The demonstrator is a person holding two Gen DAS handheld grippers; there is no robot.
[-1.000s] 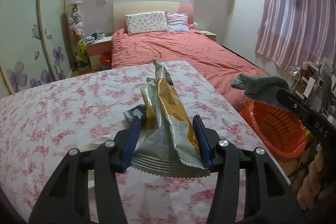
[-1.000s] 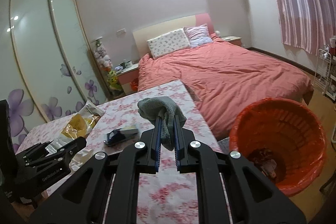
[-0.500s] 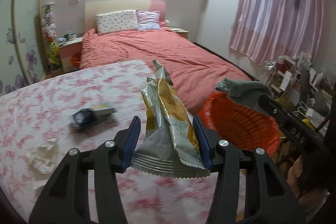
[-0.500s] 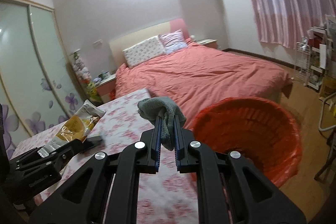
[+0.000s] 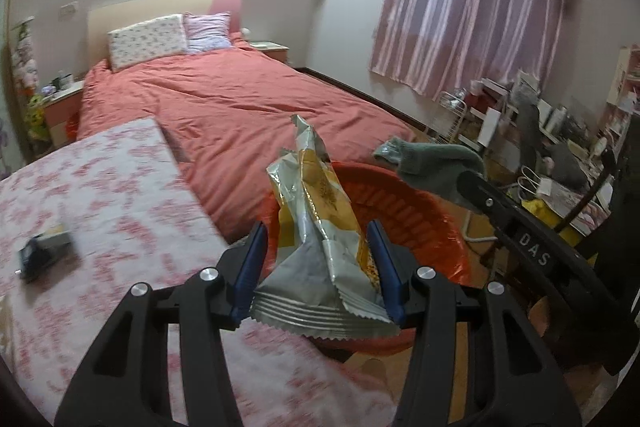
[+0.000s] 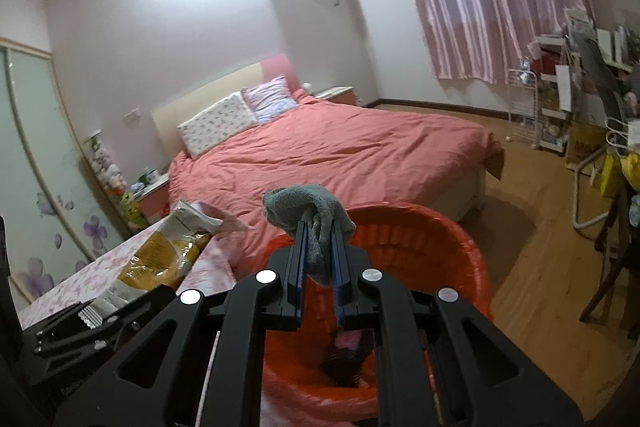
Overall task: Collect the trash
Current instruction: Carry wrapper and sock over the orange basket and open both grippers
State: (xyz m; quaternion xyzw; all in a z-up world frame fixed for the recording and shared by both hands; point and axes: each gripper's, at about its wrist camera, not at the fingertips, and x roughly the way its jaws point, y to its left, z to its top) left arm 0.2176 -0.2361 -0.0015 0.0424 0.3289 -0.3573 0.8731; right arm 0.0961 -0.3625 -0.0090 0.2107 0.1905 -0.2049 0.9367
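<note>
Over orange bin [image 6: 460, 239] rim | left gripper [image 5: 320, 267] clamps snack bag [image 5: 320, 227] | right gripper [image 6: 319, 255] pinches grey cloth [image 6: 308, 203]

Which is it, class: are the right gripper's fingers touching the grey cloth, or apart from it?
Touching. The right wrist view shows the grey cloth pinched between the right gripper fingers, no gap either side.

My left claw [image 5: 318, 263] is matte black plastic with blue pads [image 5: 250, 263] lining its two fingers and round silver screws on the linkage arms. My right claw [image 6: 318, 255] matches it, blue-lined too; its black side carries white "DAS" lettering.
</note>
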